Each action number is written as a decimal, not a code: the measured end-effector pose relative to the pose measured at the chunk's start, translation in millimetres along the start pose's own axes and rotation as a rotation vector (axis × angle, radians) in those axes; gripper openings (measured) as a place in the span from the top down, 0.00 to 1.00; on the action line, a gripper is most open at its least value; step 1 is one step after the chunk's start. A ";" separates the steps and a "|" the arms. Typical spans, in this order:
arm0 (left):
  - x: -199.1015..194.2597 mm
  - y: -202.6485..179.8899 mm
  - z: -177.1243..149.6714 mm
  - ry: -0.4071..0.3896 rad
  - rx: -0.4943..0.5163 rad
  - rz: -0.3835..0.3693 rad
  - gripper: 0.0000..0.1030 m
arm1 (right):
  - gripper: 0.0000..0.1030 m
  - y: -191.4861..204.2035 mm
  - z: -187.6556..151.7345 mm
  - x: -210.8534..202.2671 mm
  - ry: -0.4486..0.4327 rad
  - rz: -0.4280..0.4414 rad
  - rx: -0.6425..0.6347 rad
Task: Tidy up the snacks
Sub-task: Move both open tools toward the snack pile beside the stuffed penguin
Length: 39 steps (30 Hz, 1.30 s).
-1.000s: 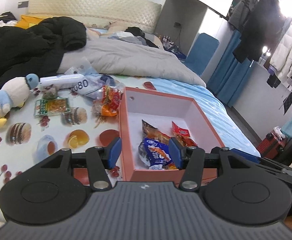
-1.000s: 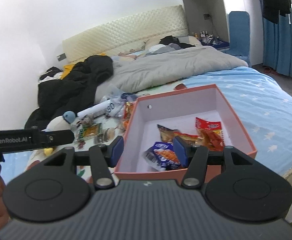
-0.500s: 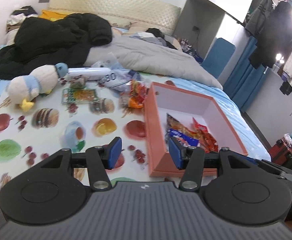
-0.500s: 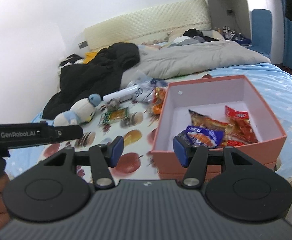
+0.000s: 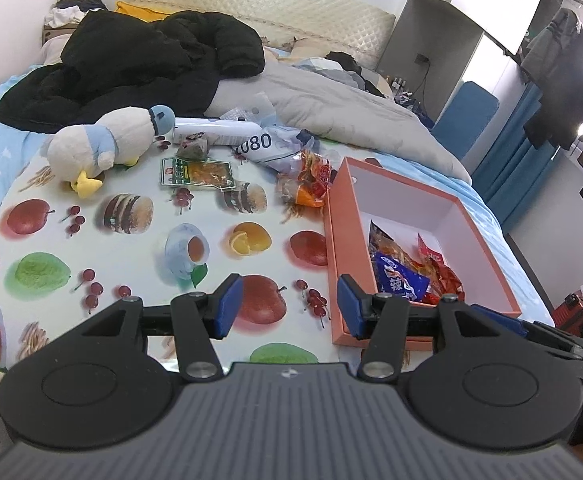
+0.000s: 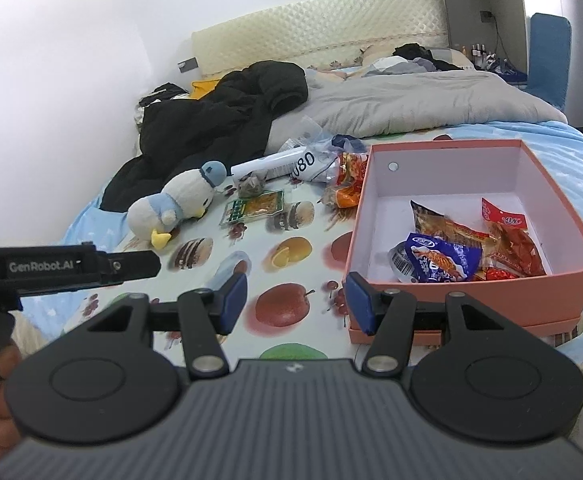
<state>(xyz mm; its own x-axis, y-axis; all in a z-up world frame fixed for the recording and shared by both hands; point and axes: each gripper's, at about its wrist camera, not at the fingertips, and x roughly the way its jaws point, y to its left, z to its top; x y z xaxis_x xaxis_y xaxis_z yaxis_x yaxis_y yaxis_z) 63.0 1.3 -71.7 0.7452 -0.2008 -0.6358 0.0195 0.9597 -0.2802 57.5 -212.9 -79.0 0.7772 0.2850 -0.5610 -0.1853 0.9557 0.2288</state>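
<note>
While both claws hang over the near edge of the bed (image 5: 491, 216), neither one holds anything. The left claw (image 5: 287, 306) is about half open, with only the fruit-picture cloth (image 5: 131, 248) under its blue pads. The right claw (image 6: 295, 306) is about half open too, and empty. A pink cardboard box (image 6: 447, 304) sits near the bed's right edge, with a blue snack bag (image 6: 443, 260) and red snack bags (image 6: 511, 240) inside. More snacks lie on the cloth toward the far side: a green-edged flat packet (image 5: 197, 174) and an orange-red bag (image 5: 311, 180) just beside the box. A white and blue stuffed duck (image 5: 107, 148) lies near the left edge, by a black puffy coat (image 5: 131, 64).
</note>
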 end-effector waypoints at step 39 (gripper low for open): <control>182.3 90.3 71.7 0.115 -0.079 0.134 0.36 | 0.46 47.2 28.3 168.6 0.046 -0.069 -0.181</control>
<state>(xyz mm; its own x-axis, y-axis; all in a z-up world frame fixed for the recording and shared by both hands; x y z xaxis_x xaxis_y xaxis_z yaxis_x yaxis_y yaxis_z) 248.4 65.4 -161.3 0.6566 -0.0977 -0.7479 -0.1308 0.9618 -0.2404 196.8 -121.9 -140.2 0.7644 0.2170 -0.6071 -0.2404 0.9697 0.0439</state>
